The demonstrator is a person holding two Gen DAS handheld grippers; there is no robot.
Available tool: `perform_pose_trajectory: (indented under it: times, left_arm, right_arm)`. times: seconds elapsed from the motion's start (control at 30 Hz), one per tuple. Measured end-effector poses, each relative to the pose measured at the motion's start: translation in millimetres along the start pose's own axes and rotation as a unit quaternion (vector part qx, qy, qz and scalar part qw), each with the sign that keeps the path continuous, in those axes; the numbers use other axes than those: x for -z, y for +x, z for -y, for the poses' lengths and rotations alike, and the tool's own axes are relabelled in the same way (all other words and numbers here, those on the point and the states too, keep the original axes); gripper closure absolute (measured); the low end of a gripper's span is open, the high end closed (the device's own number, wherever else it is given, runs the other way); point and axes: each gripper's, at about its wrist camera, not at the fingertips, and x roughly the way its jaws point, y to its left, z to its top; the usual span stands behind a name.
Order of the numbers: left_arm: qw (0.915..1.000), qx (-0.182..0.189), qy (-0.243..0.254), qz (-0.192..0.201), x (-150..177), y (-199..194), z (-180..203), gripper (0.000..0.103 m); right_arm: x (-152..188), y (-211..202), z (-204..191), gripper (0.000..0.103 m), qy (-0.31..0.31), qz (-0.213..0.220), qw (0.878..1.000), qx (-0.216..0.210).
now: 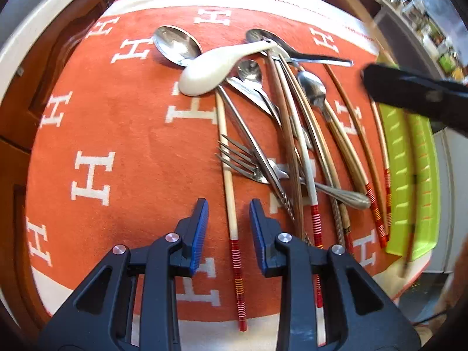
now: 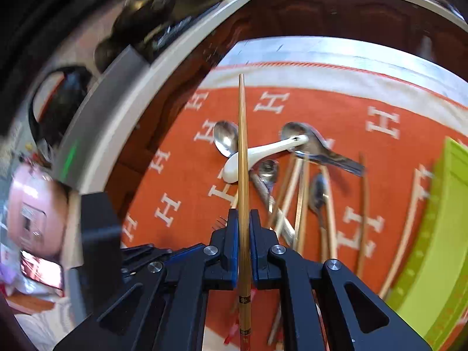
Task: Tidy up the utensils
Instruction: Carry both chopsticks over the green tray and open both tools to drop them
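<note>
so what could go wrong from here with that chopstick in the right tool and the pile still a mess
1. The right tool pinches the bamboo chopstick near its back end, so the long front could swing or slip on the way to the green tray.
2. The left tool hangs open over a red-banded chopstick that runs under the fork; lifting it may drag the fork.
3. The white ceramic spoon rests on other spoons and could slide off if the pile shifts.

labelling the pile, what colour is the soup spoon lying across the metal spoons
White, glossy like ceramic. The soup spoon shows best in the left wrist view, resting across the metal spoons.
</note>
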Motion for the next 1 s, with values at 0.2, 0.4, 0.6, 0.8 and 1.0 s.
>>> perform_pose_trajectory:
  times: [0.2, 0.4, 0.6, 0.8, 1.0]
  left_arm:
    - [0.9990, -0.043, 0.009, 0.010, 7, -1, 10, 0.100]
    - [0.9990, -0.033, -0.027, 0.011, 25, -24, -16, 0.100]
    - [0.9983, -0.020, -0.019, 0.051, 38, -76, -11, 0.100]
    - [0.9953, 0.027, 0.030, 0.088, 25, -126, 35, 0.100]
    - [0.9846, 0.085, 0.110, 0.107, -2, -147, 124, 0.100]
  right_arm:
    - [35, -52, 22, 0.097, 0.034, 0.034, 0.999, 0.004]
    - [81, -96, 48, 0.097, 0.060, 0.056, 0.997, 0.014]
    - [122, -137, 81, 0.097, 0.098, 0.073, 0.992, 0.021]
    - [149, -154, 115, 0.097, 0.142, 0.080, 0.986, 0.036]
    - [160, -163, 151, 0.097, 0.179, 0.084, 0.978, 0.061]
